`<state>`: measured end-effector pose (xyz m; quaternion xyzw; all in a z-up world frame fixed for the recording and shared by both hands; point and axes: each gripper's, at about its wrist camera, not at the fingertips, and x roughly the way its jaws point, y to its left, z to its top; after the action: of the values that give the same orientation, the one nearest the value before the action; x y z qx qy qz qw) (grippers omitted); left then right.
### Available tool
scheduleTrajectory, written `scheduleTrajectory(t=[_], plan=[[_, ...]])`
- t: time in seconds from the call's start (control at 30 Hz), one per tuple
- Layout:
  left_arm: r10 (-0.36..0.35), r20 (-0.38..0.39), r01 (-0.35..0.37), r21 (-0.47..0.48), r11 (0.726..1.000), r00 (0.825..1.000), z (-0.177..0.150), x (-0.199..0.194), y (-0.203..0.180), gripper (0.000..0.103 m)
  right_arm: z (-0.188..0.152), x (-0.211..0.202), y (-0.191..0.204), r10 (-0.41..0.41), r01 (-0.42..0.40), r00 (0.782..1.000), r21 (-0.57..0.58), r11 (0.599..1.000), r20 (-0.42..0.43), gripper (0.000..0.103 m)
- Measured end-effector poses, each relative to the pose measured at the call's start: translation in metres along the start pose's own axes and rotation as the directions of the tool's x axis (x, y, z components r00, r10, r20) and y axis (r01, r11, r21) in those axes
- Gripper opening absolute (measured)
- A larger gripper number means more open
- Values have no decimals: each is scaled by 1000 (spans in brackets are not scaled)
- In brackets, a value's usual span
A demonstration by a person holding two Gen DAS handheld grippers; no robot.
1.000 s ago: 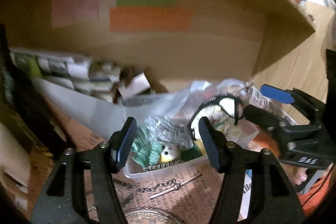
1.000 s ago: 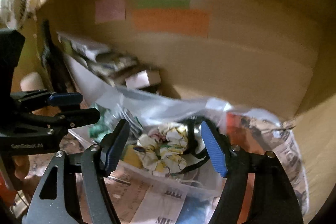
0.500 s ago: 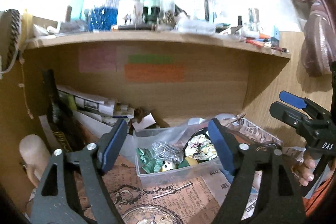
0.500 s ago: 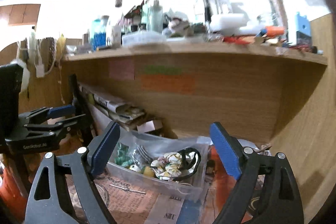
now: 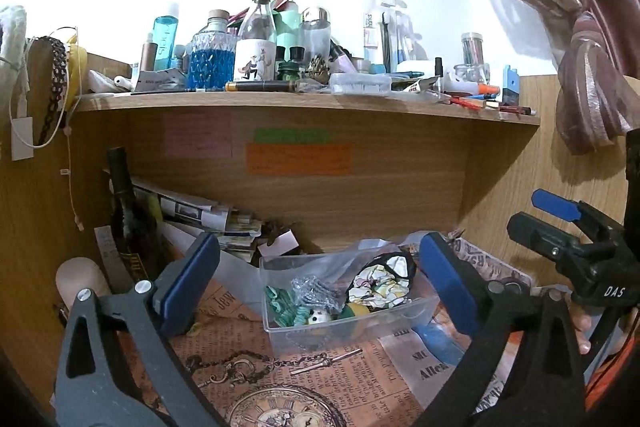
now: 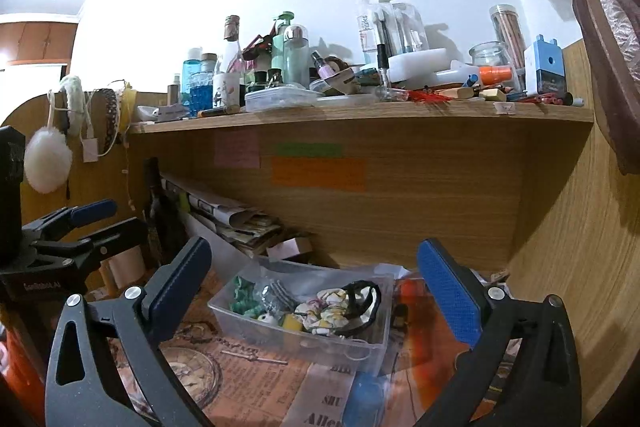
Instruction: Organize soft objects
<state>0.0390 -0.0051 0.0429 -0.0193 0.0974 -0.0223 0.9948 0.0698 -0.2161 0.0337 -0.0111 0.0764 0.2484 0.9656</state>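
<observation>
A clear plastic box sits on the newspaper-covered desk under the shelf. In it lie a floral scrunchie with a black band, a green scrunchie, a silver one and small yellow pieces. My left gripper is open and empty, back from the box. My right gripper is open and empty, also back from it. The right gripper shows at the right edge of the left wrist view; the left one shows at the left of the right wrist view.
A wooden shelf above is crowded with bottles and jars. Folded newspapers and a dark bottle stand at the back left. A chain with a key lies on the desk in front of the box. A curtain hangs at the right.
Both grippers have pulled back and up from the box, so the shelf top now shows. Both sets of jaws have opened wider. The scrunchies stay in the box.
</observation>
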Motion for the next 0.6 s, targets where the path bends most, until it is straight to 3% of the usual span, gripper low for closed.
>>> scheduleTrajectory(t=[0.6], plan=[[3,-12,-3,-1,1000,1000,-2,4,-4,103,-3,1,4,2,-2,1000,-2,1000,-1,103]])
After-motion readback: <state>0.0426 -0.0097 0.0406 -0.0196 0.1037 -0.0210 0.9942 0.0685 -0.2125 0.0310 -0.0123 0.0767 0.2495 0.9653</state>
